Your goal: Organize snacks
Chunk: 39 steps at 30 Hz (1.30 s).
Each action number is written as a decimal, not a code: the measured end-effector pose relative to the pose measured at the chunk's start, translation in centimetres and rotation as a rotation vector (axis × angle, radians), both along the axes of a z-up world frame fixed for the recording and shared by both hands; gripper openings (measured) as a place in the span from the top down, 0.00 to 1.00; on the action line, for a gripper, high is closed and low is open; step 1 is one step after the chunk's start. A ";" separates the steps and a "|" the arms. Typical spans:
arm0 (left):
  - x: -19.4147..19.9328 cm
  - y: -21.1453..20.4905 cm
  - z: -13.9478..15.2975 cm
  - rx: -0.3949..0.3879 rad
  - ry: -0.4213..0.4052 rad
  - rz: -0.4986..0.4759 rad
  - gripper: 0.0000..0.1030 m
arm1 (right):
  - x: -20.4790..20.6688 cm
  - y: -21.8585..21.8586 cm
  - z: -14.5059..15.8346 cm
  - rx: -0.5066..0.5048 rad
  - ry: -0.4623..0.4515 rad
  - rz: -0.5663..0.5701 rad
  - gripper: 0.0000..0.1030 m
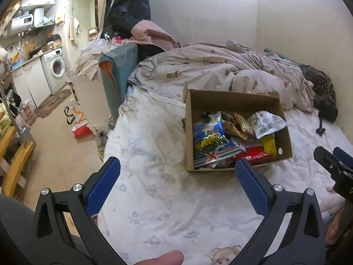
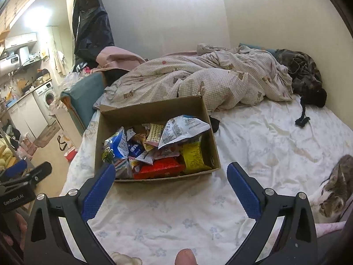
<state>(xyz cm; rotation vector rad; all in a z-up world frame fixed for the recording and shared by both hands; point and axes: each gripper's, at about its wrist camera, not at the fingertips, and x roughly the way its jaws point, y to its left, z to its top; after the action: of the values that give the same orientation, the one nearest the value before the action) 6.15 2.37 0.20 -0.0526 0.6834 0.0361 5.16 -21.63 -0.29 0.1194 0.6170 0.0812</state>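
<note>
Snacks (image 2: pixel 154 148) piled in cardboard box (image 2: pixel 211 137), frame centre; none loose on bed (image 2: pixel 264 145). Left tongs (image 1: pixel 177 181), right tongs (image 2: pixel 171 182) wide open, empty. Looks near done.

A bed (image 2: pixel 275 137) is covered by a white flower-print sheet. A crumpled checked duvet (image 2: pixel 211 84) is heaped at its far end, with dark camouflage clothing (image 2: pixel 306 77) bunched beside it against the wall. A grey-and-white cat (image 2: pixel 331 194) is seen at the right edge of the bed. A washing machine (image 1: pixel 55 68) is set under a cluttered kitchen worktop (image 1: pixel 24 61) at far left. A black jacket (image 1: pixel 128 6) is hung by the wall.
</note>
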 end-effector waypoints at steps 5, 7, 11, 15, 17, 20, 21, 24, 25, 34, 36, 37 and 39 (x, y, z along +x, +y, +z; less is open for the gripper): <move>-0.2 -0.3 0.0 -0.014 -0.005 -0.025 0.00 | 0.4 0.2 -0.5 -0.011 0.016 -0.001 0.00; -0.1 -0.7 0.0 -0.003 -0.006 -0.030 0.00 | 0.6 0.2 -0.6 -0.009 0.017 -0.005 0.00; -0.1 -1.0 -0.1 0.003 -0.004 -0.039 0.00 | 0.7 0.1 -0.6 -0.008 0.015 -0.004 0.00; 0.1 -1.0 0.0 0.008 -0.003 -0.038 0.00 | 0.7 0.1 -0.6 -0.009 0.017 -0.004 0.00; 0.1 -0.9 0.0 0.003 0.000 -0.032 0.00 | 0.7 0.2 -0.6 -0.008 0.019 -0.004 0.00; 0.2 -0.8 -0.1 0.000 0.004 -0.026 0.00 | 0.7 0.2 -0.7 -0.007 0.016 -0.005 0.00; 0.2 -0.8 -0.1 0.000 0.004 -0.026 0.00 | 0.8 0.2 -0.7 -0.007 0.015 -0.005 0.00; 0.2 -0.8 -0.1 0.001 0.002 -0.027 0.00 | 0.7 0.3 -0.7 -0.008 0.016 -0.005 0.00; 0.2 -0.8 -0.1 0.003 -0.001 -0.028 0.00 | 0.8 0.3 -0.7 -0.009 0.018 -0.005 0.00; 0.2 -0.9 0.0 0.006 -0.008 -0.029 0.00 | 0.7 0.3 -0.7 -0.011 0.021 -0.006 0.00; 0.2 -0.9 0.1 0.006 -0.011 -0.028 0.00 | 0.7 0.3 -0.7 -0.011 0.020 -0.006 0.00; 0.1 -0.9 0.1 0.004 -0.011 -0.027 0.00 | 0.8 0.3 -0.7 -0.011 0.020 -0.005 0.00; 0.1 -0.9 0.1 0.004 -0.010 -0.027 0.00 | 0.8 0.3 -0.7 -0.010 0.019 -0.006 0.00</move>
<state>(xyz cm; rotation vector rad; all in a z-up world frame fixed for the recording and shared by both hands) 6.28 1.50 0.30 -0.0398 0.6740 0.0115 5.95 -21.31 -1.04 0.1121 0.6356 0.0709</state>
